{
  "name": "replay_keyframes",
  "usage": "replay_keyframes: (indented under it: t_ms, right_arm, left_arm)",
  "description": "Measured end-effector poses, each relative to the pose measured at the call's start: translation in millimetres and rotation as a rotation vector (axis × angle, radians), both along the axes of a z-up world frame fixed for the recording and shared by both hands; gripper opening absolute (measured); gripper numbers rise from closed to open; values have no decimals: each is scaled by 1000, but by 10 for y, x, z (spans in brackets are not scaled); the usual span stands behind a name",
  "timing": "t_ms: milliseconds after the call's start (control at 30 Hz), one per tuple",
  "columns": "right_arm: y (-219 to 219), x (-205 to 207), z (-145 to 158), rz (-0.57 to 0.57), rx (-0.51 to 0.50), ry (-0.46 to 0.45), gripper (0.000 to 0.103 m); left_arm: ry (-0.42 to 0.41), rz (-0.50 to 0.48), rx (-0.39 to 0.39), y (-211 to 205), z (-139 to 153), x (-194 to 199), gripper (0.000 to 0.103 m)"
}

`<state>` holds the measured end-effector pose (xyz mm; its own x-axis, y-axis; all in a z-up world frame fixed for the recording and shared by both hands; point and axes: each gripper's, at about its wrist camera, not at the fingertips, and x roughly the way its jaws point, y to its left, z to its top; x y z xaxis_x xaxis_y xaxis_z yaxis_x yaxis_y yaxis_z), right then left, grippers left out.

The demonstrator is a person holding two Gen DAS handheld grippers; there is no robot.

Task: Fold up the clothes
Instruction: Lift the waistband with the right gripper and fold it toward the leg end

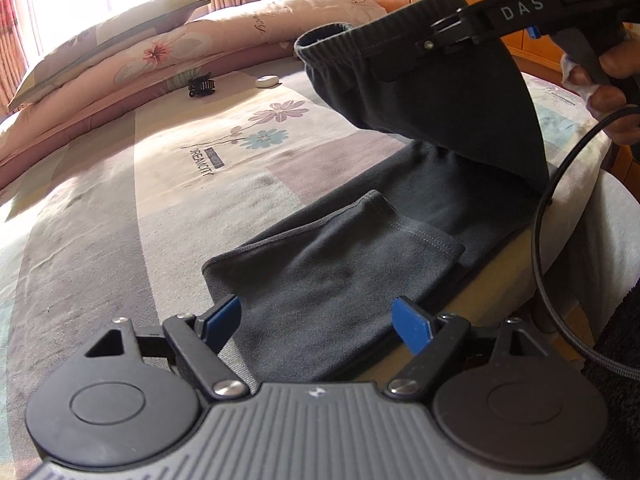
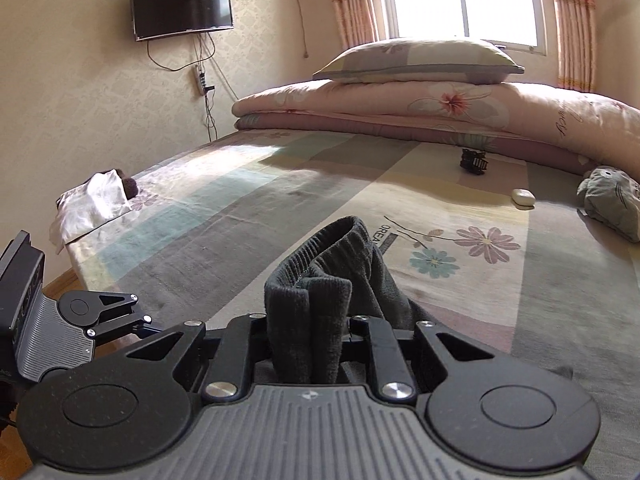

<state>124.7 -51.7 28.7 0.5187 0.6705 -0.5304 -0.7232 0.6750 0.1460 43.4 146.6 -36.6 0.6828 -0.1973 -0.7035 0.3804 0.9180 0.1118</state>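
- Your left gripper (image 1: 322, 320) has its jaws spread wide, blue pads (image 1: 412, 326) bare, nothing between them; they sit low over the near end of the dark grey fleece trousers (image 1: 332, 264).
- The trousers lie flat along the bed edge at about 4 o'clock in the left wrist view, near end folded over with a stitched hem on top.
- Your right gripper (image 2: 310, 344) is clamped narrow on the ribbed elastic waistband (image 1: 340, 46) of the same trousers, holding that end up off the bed; the fabric drapes down to the flat part.
- A hand (image 1: 604, 80) grips the right gripper's handle at 2 o'clock in the left wrist view.
- The pastel striped, flower-print bed sheet (image 2: 280, 208) is under everything.
- A black hair claw clip (image 2: 474, 164) and small white oval case (image 2: 523, 197) sit at 1 o'clock in the right wrist view, well apart from the trousers.
- Folded pink floral quilts (image 2: 400, 108) with a pillow (image 2: 420, 60) on top are at 12 o'clock.
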Motion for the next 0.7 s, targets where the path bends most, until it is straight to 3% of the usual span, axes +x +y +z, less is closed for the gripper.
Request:
replay_keyframes:
  t_ms: [267,533,700]
  right_arm:
    - [451,-76,16,114,-44,-39,21]
    - [829,-32,-268,189,-144,-24,21]
    - [932,-118,-259,226,-175,-64,21]
  left_arm:
    - [5,57,-15,134,-32,-55,83]
    - [15,95,-11,200,-53,-136,83]
    - [27,111,-15,259,-67,-179,83]
